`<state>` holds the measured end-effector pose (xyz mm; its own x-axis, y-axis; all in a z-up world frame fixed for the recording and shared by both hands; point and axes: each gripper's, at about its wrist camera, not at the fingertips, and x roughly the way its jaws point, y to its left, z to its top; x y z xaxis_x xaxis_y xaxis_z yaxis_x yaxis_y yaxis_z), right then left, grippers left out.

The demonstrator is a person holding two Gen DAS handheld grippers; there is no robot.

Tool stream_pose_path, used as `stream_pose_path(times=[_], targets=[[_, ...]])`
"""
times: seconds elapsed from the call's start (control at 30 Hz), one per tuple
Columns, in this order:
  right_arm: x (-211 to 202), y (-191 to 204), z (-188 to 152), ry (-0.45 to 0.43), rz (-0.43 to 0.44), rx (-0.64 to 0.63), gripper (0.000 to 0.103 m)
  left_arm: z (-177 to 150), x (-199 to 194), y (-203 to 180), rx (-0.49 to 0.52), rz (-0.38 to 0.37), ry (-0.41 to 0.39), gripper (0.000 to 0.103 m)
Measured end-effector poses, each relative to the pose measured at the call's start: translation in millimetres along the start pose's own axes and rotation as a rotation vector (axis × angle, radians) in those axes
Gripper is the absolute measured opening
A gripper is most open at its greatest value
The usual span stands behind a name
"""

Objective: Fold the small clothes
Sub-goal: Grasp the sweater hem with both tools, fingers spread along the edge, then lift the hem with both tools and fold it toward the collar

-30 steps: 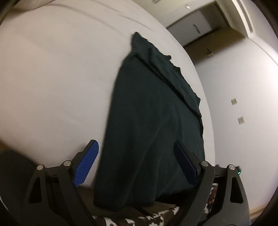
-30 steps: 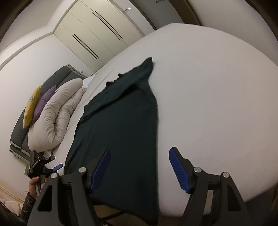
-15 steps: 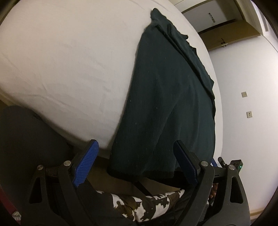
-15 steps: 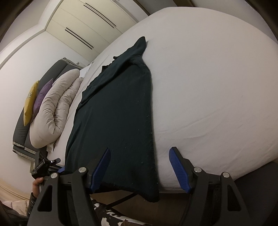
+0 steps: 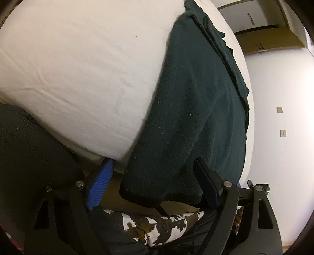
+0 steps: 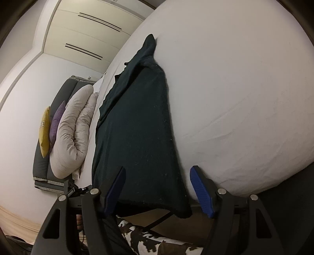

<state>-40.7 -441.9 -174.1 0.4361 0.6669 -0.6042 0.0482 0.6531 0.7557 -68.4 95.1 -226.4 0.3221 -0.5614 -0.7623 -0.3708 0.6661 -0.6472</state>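
White bed (image 5: 82,64) carrying the dark green garment (image 5: 196,109), laid lengthwise with its hem hanging over the near edge. Over the last second both claws have dropped from above the mattress to that hem, which suggests a two-corner grasp to start the fold. Left claw (image 5: 155,184) and right claw (image 6: 157,191) are both spread wide, straddling the hem corners and gripping nothing.

No text, label, brand or number can be read in either view. A small dark sign (image 5: 250,18) sits on the far door in the left wrist view, but its marks are too small to make out.
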Motion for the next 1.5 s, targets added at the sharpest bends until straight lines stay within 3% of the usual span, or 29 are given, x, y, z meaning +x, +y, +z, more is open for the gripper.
stream_pose_path(times=[0.1,0.2,0.27,0.33,0.63,0.8,0.9,0.97,1.03,1.23,1.5], targets=[[2.2,0.1,-0.8,0.022,0.009,0.009,0.071,-0.8,-2.6,2.7,-0.001,0.005,-0.002,0.072],[3.6,0.3,-2.3,0.034,0.017,0.016,0.071,-2.2,-6.9,10.1,-0.013,0.022,-0.004,0.051],[3.7,-0.6,-3.4,0.037,0.025,0.026,0.071,-2.5,-9.7,17.6,-0.033,0.007,0.0,0.038],[3.6,-0.9,-3.9,0.041,0.028,0.033,0.071,-3.6,-9.0,23.7,-0.06,-0.033,0.021,0.032],[2.9,0.3,-5.8,0.051,0.026,0.041,0.071,-5.0,0.5,35.0,-0.124,-0.104,0.079,0.035],[3.0,0.0,-5.8,0.052,0.029,0.043,0.071,-8.0,-2.9,35.0,-0.14,-0.143,0.056,0.036],[2.9,-0.5,-4.9,0.055,0.031,0.046,0.071,-11.5,-7.1,38.3,-0.163,-0.199,0.033,0.032],[2.8,-1.0,-5.4,0.053,0.038,0.055,0.071,-14.5,-9.5,43.1,-0.171,-0.236,0.028,0.019],[2.6,-2.6,-7.1,0.052,0.047,0.072,0.071,-16.8,-10.2,46.6,-0.183,-0.265,0.022,0.015],[0.3,-6.9,-12.6,0.048,0.055,0.114,0.071,-24.0,-20.5,56.7,-0.219,-0.362,-0.023,0.01],[1.2,-14.9,-14.1,0.058,-0.001,0.162,0.071,-28.6,-29.8,60.0,-0.203,-0.36,-0.052,0.008]])
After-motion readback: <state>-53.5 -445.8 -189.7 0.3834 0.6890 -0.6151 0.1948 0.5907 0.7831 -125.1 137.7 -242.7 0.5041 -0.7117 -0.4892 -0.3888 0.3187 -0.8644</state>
